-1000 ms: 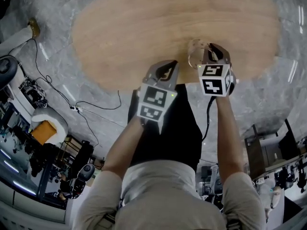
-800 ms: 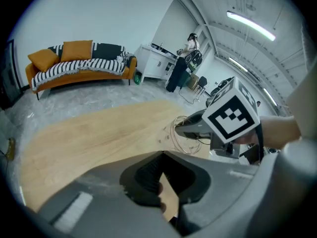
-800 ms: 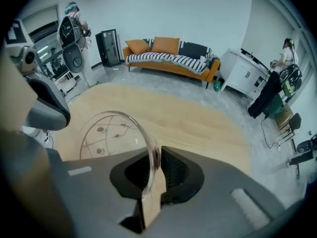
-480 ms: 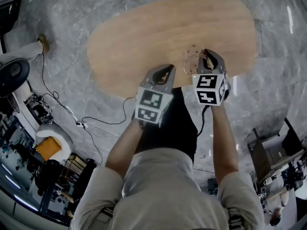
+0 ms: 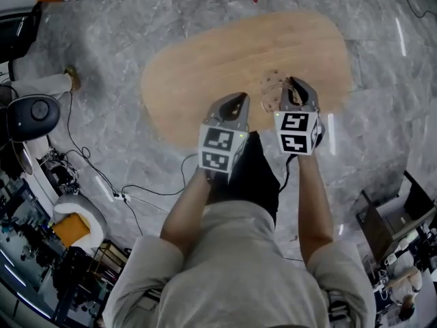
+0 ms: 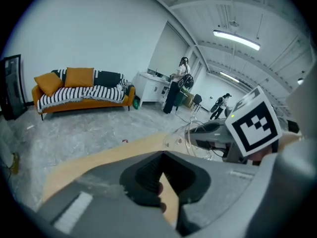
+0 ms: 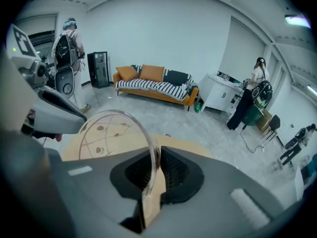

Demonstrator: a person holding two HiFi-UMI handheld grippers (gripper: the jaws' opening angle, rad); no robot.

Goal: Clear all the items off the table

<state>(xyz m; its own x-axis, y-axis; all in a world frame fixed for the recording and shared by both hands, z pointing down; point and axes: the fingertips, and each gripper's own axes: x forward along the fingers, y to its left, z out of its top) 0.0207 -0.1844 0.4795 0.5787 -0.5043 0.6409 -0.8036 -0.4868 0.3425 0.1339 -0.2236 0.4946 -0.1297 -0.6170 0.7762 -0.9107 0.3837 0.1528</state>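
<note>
Wooden desk from above: we hold the left gripper with jaws closed and empty; beside it, our right gripper pinches the rim of a clear, flower-printed glass over the desk's near edge.

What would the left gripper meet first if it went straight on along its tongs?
Nothing close: the left gripper points out over the wooden table; the glass bowl sits right of that line. Depth unclear.
</note>
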